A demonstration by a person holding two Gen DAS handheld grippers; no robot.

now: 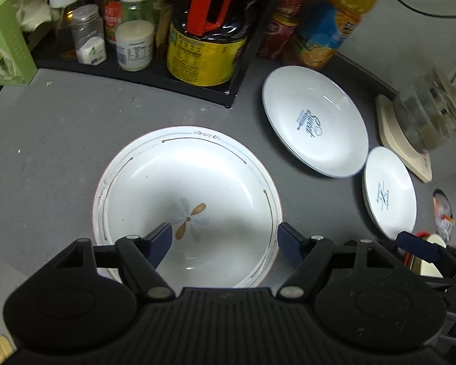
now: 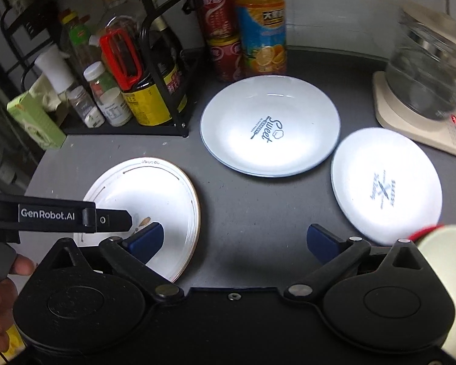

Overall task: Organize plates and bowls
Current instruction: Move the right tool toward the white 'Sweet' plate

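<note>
A white bowl with a flower motif sits on the grey table right under my left gripper. The jaws are open: one finger hangs over the bowl's inside, the other by its right rim, and neither pad presses on it. My right gripper stands wide open over bare table between that bowl and a small white plate, with nothing between its fingers. A larger white plate printed "Sweet" lies behind them. The same two plates appear in the left wrist view, the large one and the small one.
A black rack of condiment bottles lines the back left, with a green box beside it. Red cans and an orange juice bottle stand behind the large plate. A glass kettle on a cream base occupies the right.
</note>
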